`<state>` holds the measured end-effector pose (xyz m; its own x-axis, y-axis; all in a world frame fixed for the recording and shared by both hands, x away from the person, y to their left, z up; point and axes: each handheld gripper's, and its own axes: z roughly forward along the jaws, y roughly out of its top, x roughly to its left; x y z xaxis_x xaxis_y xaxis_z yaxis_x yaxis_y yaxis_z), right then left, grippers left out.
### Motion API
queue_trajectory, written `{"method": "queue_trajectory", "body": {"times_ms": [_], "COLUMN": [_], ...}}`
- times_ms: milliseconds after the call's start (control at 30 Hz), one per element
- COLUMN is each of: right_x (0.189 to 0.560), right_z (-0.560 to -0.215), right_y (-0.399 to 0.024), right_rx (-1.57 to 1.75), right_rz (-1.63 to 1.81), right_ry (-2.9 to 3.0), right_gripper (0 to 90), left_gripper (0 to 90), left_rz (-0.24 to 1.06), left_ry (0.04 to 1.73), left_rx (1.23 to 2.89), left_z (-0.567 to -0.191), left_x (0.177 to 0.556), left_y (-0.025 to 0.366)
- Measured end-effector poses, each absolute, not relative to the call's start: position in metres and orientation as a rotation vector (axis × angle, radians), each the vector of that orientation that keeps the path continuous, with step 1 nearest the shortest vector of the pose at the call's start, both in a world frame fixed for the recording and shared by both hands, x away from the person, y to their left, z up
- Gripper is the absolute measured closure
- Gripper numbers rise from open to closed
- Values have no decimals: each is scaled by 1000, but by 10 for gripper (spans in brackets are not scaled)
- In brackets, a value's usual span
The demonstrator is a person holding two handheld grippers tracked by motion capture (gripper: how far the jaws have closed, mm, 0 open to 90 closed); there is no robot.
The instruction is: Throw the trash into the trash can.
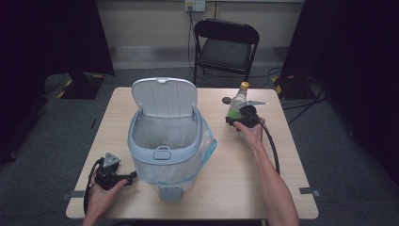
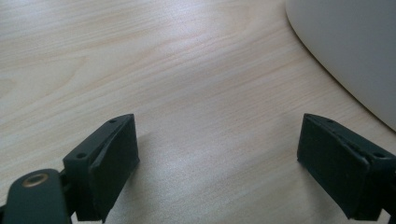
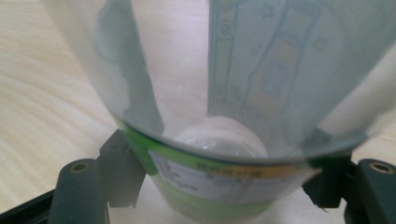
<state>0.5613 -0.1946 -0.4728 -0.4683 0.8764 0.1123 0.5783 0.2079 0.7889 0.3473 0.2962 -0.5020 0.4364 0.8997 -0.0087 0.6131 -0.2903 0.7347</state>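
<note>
A clear plastic bottle [image 1: 236, 104] with a green label and a gold cap stands upright on the table, right of the bin. My right gripper [image 1: 234, 118] is shut on its lower part. In the right gripper view the bottle [image 3: 224, 93] sits between both jaws, which press on its green label; the right gripper [image 3: 224, 184] points level at it. A white pedal bin [image 1: 164, 146] with its lid [image 1: 163, 96] raised stands mid-table, lined with a bag. My left gripper [image 1: 131, 176] lies low by the bin's left front; the left gripper [image 2: 219, 158] is open over bare wood.
The wooden table [image 1: 235, 179] has free room at the front right and far left. The bin's pale wall [image 2: 355, 46] curves close to the left gripper's far side. A black folding chair [image 1: 226, 47] stands behind the table. Dark curtains hang on both sides.
</note>
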Motion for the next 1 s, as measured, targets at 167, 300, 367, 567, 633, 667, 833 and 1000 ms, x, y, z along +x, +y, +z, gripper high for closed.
{"method": "queue_trajectory", "body": {"times_ms": [167,300,367,567,633,667,833,1000], "right_x": [546,534,528,510,504,501,483,466], "right_z": [-467,-459,-455,-444,-441,-440,-430,-421], "right_y": [-196,-198,-200,-206,-208,-209,-213,-216], "right_rx": [1343,1332,1332,1321,1322,1322,1315,1300], "right_rz": [1162,1172,1180,1191,1202,1215,1254,1309], "right_ry": [2137,2136,2132,2131,2133,2131,2129,2116], "right_gripper": [278,278,278,278,278,278,278,278], "left_gripper": [119,119,119,119,119,119,119,119], "left_rz": [544,544,545,545,545,546,546,546], "left_ry": [1268,1268,1267,1268,1268,1267,1268,1268], "left_rx": [2017,2016,2018,2017,2016,2017,2017,2017], "left_z": [-502,-502,-502,-502,-502,-502,-502,-502], "left_x": [347,347,347,347,347,347,347,347], "left_y": [296,296,296,296,296,296,296,296]}}
